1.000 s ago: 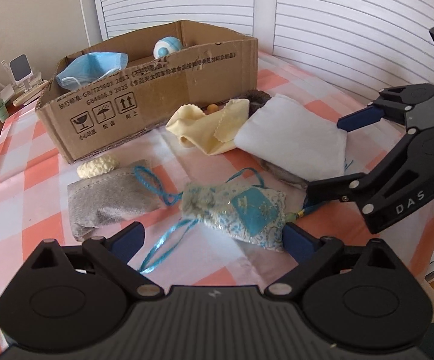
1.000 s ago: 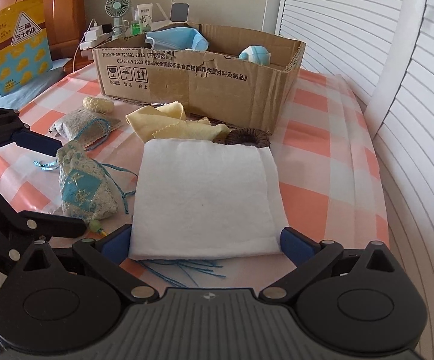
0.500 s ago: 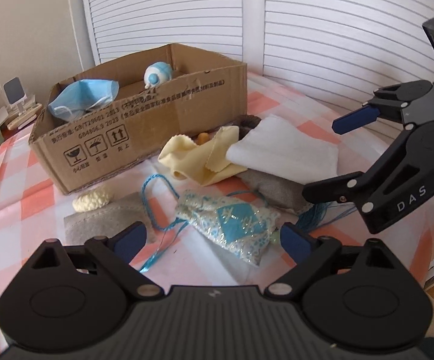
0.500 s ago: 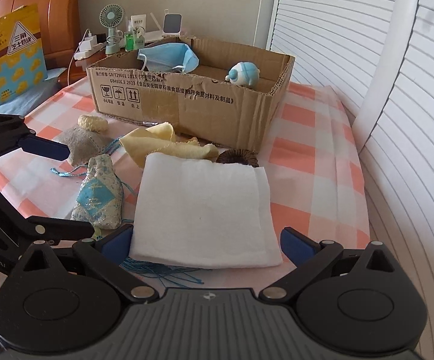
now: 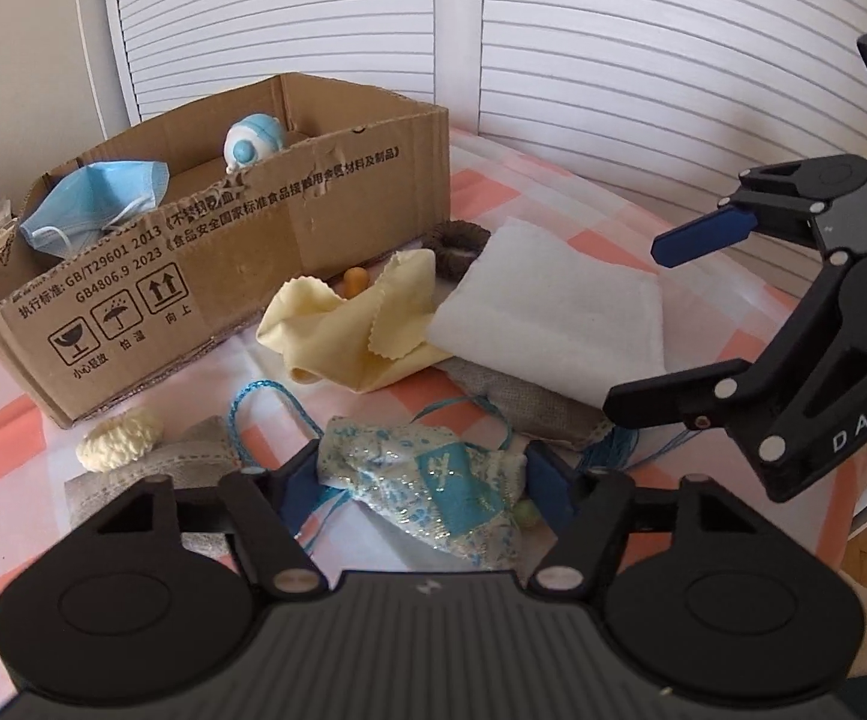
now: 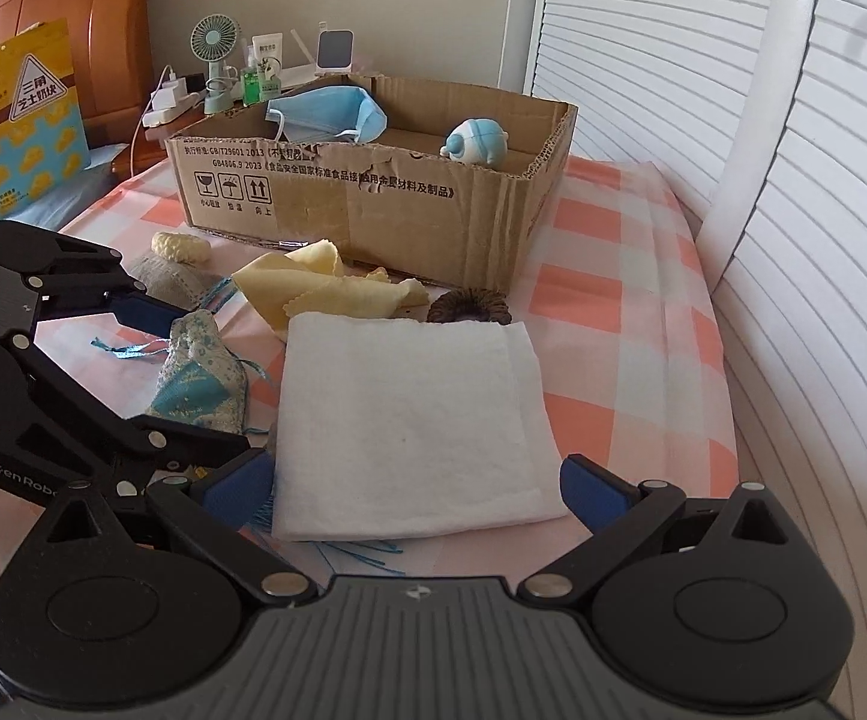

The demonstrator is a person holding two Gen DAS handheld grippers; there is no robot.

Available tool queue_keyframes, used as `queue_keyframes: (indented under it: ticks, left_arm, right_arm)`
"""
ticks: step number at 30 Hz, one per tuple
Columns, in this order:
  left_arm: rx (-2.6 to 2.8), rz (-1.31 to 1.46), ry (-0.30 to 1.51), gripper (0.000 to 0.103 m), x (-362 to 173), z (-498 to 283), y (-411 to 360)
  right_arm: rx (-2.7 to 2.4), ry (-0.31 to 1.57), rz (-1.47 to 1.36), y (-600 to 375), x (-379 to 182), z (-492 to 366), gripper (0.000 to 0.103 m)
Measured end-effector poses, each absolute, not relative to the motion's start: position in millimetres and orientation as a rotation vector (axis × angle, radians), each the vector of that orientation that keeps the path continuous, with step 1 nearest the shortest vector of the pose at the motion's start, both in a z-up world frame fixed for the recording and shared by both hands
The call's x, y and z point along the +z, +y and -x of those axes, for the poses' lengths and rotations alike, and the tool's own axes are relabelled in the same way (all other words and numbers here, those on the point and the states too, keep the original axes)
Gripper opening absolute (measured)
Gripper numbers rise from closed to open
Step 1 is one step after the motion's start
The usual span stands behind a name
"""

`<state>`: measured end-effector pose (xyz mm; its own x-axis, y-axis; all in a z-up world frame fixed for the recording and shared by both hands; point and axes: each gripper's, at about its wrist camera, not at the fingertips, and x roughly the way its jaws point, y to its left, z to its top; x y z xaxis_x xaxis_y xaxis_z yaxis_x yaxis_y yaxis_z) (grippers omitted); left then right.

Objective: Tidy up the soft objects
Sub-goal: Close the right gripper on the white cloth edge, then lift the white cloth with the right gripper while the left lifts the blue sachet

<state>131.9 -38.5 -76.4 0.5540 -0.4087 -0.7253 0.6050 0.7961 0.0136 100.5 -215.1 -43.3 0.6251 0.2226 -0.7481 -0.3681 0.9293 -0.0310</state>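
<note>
The left gripper (image 5: 421, 477) has just been closing its 2 blue fingers (image 5: 544, 480) on the blue and white drawstring pouch (image 5: 433, 480). The pouch sits right between them and both pads touch its sides. It lies on the pink checked tablecloth (image 5: 7, 462), in front of the cardboard box (image 5: 193, 264).

The right gripper (image 6: 415, 483) is spread wide around the folded white cloth (image 6: 409, 420), not pressing it.

A blue face mask (image 5: 97, 204) hangs on the box rim, and a round blue and white toy (image 5: 253, 141) sits inside. A yellow cloth (image 5: 361, 324), a brown scrunchie (image 6: 470, 307) and a gray pouch (image 5: 193, 459) lie near the box.
</note>
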Motion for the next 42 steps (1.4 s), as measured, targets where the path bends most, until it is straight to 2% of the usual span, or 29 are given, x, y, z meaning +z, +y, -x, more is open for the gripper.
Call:
queue_keyframes:
  ticks: [3, 13, 27, 32, 37, 42]
  left_arm:
    - [-0.595, -0.259, 0.777, 0.048, -72, -126, -33]
    - [-0.568, -0.21, 0.794, 0.048, -70, -118, -17]
    - [-0.587, -0.194, 0.794, 0.049, -72, -120, -16]
    - [-0.589, -0.195, 0.796, 0.049, -72, -120, -16]
    - [-0.588, -0.202, 0.796, 0.049, -71, -120, -17]
    - [-0.587, -0.206, 0.799, 0.049, -71, -120, -17]
  right_arm:
    - [0.347, 0.835, 0.193, -214, -45, -103, 0.103]
    - [0.386, 0.882, 0.111, -217, -59, -133, 0.103]
    - [0.392, 0.845, 0.131, -216, -60, -129, 0.102]
    - [0.414, 0.831, 0.118, -219, -53, -121, 0.076]
    - [0.402, 0.831, 0.109, -224, -49, -116, 0.056]
    - [0.391, 0.811, 0.099, -230, -39, -112, 0.045]
